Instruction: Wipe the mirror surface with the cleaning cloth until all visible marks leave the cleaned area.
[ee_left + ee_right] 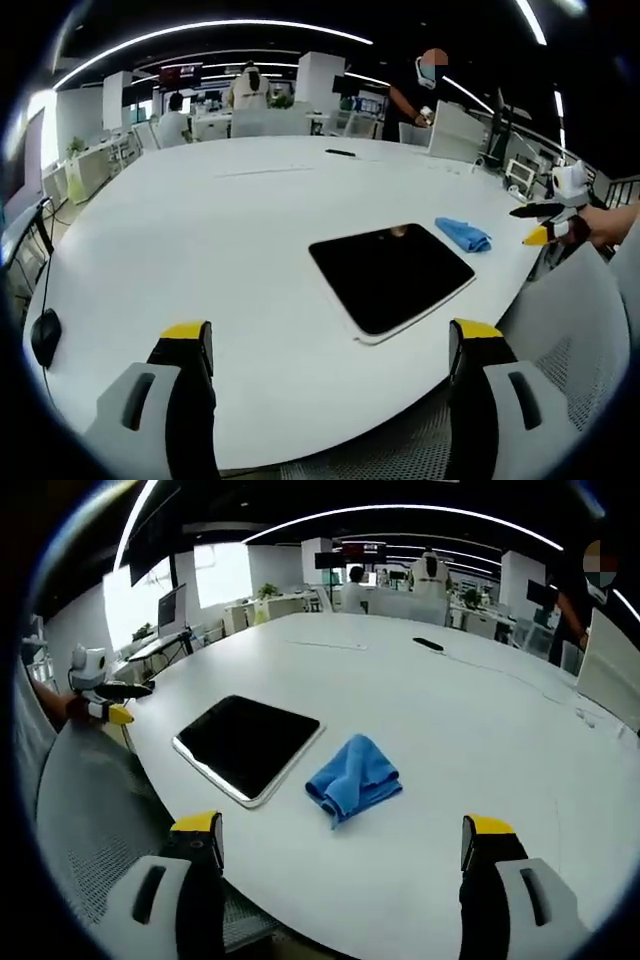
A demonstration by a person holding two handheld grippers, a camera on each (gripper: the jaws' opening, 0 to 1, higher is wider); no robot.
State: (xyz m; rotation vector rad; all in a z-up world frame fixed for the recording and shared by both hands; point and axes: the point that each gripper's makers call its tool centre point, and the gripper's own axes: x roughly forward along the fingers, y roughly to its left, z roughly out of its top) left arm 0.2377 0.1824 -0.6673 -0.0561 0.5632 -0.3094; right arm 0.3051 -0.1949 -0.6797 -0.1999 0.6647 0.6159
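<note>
White office worktop holds a dark mirror beside a crumpled blue cloth; both grippers' jaws gape empty, so pinch the cloth's raised fold first

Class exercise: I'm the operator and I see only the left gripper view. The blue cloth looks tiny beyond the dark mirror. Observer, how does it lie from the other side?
Observer: In the right gripper view the blue cloth lies bunched in loose folds on the white table, just ahead of the open right gripper.
Operator: Does it touch the mirror?
Observer: No. A strip of bare table separates it from the mirror.
Operator: Where is my left gripper from there?
Observer: The left gripper shows beyond the mirror's far edge, off the table, above a mesh chair back.
</note>
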